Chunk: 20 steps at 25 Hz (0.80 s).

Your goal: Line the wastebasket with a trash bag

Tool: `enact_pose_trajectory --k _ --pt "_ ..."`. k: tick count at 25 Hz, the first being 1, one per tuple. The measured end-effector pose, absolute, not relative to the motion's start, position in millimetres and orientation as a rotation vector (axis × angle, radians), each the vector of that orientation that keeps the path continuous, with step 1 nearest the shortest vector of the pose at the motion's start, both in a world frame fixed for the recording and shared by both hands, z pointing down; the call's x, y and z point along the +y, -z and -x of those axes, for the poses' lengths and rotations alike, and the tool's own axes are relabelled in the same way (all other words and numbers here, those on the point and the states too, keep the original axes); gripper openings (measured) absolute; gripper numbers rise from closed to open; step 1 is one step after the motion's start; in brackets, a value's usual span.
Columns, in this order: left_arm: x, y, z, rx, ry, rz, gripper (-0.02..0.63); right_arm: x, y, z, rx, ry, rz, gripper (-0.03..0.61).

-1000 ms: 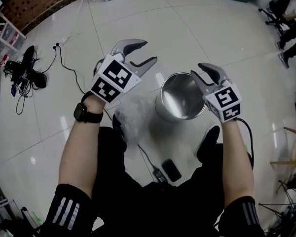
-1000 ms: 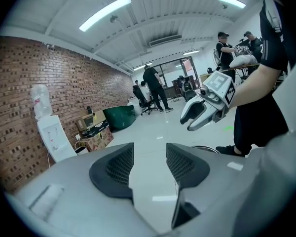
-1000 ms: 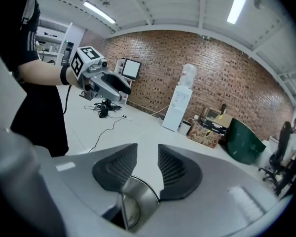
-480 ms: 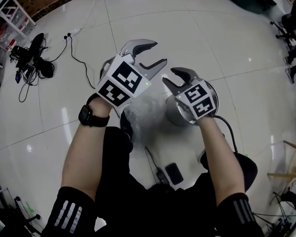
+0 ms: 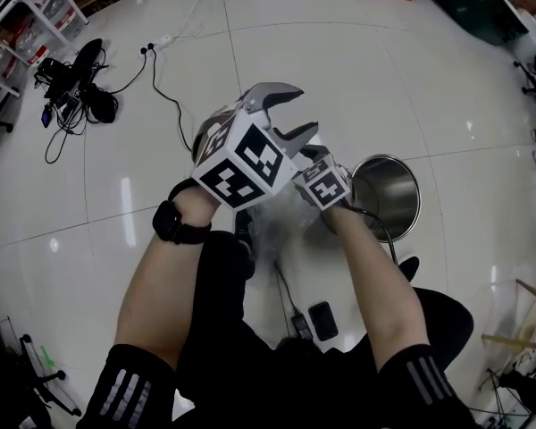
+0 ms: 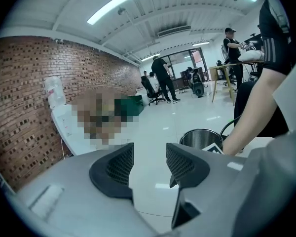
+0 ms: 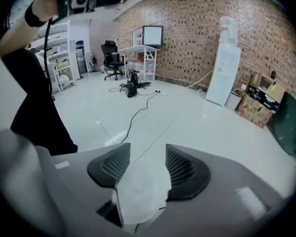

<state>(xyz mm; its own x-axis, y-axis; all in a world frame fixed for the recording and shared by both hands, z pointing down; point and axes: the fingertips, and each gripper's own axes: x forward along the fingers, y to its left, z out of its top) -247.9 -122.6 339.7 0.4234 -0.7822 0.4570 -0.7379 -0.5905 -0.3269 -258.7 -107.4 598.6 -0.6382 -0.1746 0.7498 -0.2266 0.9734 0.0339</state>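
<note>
A person reaches for a clear trash bag [image 5: 280, 231] lying crumpled on the white floor [image 5: 116, 239] at centre frame, just left of the empty steel wastebasket [image 5: 386, 192]. The right claw [image 7: 147, 154], jaws opening, straddles the plastic without pinching it. The left claw [image 6: 149, 157] hovers above, jaws apart and empty. The pick-up appears to be in hand; next, the right claw would need to close on the film and lift it.

No words, numbers or brand names can be read anywhere. The left gripper's marker cube [image 5: 241, 161] and the right gripper's marker cube [image 5: 322, 184] bear only black-and-white square patterns. Print on the cardboard box [image 7: 260, 100] is too small to read.
</note>
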Motion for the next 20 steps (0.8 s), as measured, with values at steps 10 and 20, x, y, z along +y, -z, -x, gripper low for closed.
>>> enact_pose_trajectory --k 10,20 --pt "-113 -347 270 1.411 0.928 2.583 0.201 -98 -728 236 -1.962 -0.060 -0.304 0.264" --pt "-116 -348 266 1.400 0.936 2.581 0.201 -83 -763 214 -1.886 -0.070 -0.285 0.078"
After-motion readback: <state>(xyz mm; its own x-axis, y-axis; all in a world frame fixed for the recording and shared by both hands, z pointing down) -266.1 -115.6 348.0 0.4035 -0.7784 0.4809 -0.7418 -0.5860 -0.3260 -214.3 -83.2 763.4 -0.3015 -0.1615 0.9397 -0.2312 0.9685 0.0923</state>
